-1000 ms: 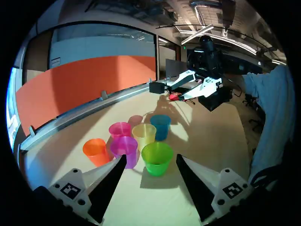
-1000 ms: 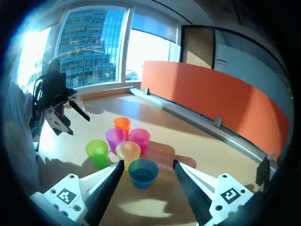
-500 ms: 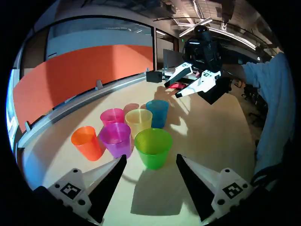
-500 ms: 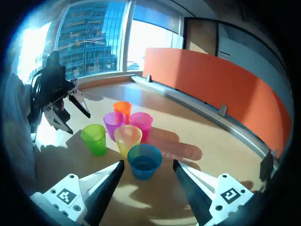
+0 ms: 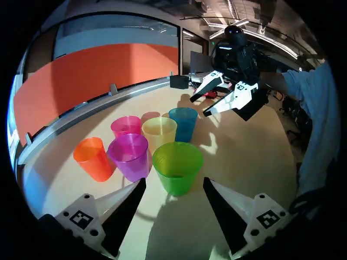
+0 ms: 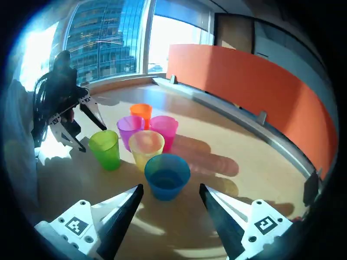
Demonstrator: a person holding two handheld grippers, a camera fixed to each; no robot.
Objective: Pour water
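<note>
Your left gripper [image 5: 173, 179], jaws open and empty, faces the green cup [image 5: 178, 167] at the near side of a cluster of six well in from the table's [image 5: 243, 147] railed edge; your right gripper [image 6: 170, 186], likewise open, frames the blue cup [image 6: 167, 175]. Thin, light plastic likely flexes: grip mid-wall, gently. The yellow cup [image 5: 159, 132] crowds both.

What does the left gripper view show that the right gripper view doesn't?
Left gripper view: ceiling lights and the right hand-held gripper near the blue cup. Right gripper view: sunlit windows with a tower outside, and the left hand-held gripper beside the green cup. Both: six coloured cups clustered on the table, an orange partition behind.
</note>
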